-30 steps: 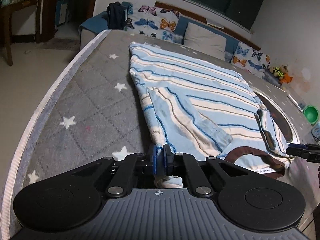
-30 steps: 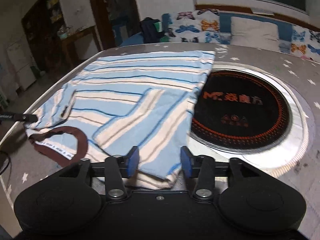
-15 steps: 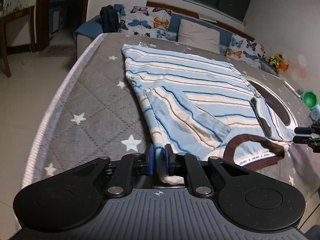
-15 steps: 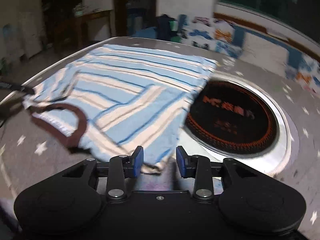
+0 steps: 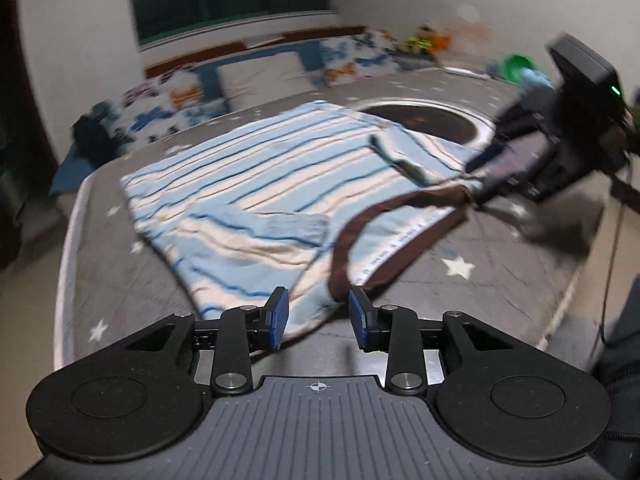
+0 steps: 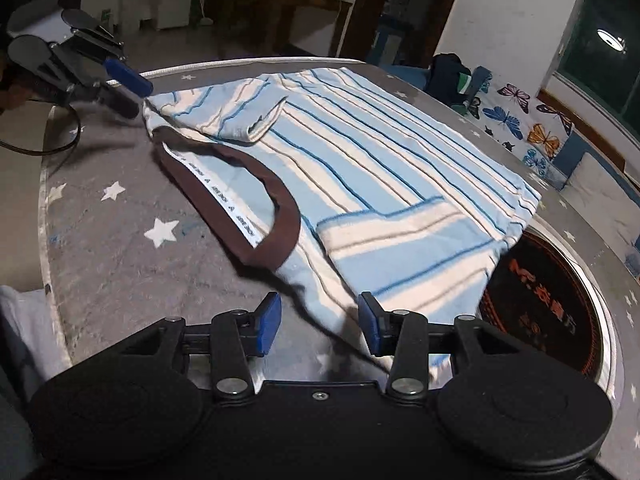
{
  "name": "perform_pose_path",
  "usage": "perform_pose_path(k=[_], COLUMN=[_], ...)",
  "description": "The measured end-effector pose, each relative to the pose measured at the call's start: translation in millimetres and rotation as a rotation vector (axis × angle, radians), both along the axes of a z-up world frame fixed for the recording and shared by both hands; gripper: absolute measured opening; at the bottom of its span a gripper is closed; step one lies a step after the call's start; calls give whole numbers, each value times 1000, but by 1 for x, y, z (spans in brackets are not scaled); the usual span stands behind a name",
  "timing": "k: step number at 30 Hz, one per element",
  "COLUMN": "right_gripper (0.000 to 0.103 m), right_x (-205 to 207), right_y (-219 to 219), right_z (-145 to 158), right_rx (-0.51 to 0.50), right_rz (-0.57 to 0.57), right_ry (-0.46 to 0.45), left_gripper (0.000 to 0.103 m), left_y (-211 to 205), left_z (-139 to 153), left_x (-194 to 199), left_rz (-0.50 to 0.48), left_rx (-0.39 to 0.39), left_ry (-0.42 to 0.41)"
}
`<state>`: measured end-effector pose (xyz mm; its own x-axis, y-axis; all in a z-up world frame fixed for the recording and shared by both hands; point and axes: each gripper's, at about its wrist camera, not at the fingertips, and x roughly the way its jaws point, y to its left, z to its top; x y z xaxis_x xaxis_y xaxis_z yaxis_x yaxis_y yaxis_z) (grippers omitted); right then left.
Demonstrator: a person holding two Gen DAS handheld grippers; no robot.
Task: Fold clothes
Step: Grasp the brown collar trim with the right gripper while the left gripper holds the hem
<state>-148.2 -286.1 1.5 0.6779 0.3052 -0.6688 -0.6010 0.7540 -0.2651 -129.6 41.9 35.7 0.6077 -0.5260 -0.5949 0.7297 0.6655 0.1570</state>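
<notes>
Shirt (image 6: 360, 168) lies flat; left gripper (image 5: 318, 318) and right gripper (image 6: 319, 322) both spread.

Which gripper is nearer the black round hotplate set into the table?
Right. The right gripper sits open at the shirt's shoulder corner just beside the hotplate; the left gripper is open at the opposite shoulder, the shirt between it and the hotplate.

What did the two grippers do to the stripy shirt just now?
The left gripper was shut on the striped shirt near its shoulder a second ago; now it has opened and let go. The right gripper was open before and is still open, with the shirt's other shoulder edge between its fingers. The shirt stays spread on the gray star-patterned cover, sleeves folded in.
</notes>
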Motion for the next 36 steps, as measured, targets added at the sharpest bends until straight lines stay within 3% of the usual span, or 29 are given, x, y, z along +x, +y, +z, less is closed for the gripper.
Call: perform_pose_path(k=[6, 7, 8, 9, 17, 20, 22, 23, 24, 29, 31, 33, 36], right_gripper=[19, 17, 13, 10, 10, 15, 28, 40, 44, 44, 39, 13, 10], right_x=[16, 18, 20, 22, 37, 43, 42, 39, 38, 46, 53, 56, 51], right_y=[3, 3, 3, 3, 2, 1, 2, 3, 2, -4, -8, -10, -12], right_z=[4, 5, 5, 6, 14, 17, 14, 11, 9, -1, -3, -3, -1], right_rx=[-14, -14, -15, -15, -18, -19, -24, -33, -49, -145, -163, -153, -125], right_rz=[18, 20, 22, 24, 39, 45, 51, 51, 53, 39, 18, 4, -10], right_ry=[-2, -6, -9, -13, -42, -52, -49, -58, -65, -90, -87, -77, -71], left_gripper=[38, 33, 16, 15, 8, 8, 8, 8, 8, 8, 9, 10, 15], left_y=[-20, -23, -24, -25, -25, -28, -32, -34, -34, -36, -34, -30, -21], left_z=[-19, -22, -22, -23, 1, 8, 11, 12, 14, 16, 14, 11, 7], left_x=[8, 10, 11, 13, 39, 56, 71, 76, 80, 92, 84, 74, 59], left_rz=[-50, -58, -59, -60, 41, 76, 95, 100, 102, 87, 65, 47, 37], left_rx=[100, 111, 114, 117, 36, 18, 4, 0, -2, -20, -11, -4, 7], left_ry=[-32, -37, -40, -43, -69, -71, -61, -58, -56, -34, -48, -59, -85])
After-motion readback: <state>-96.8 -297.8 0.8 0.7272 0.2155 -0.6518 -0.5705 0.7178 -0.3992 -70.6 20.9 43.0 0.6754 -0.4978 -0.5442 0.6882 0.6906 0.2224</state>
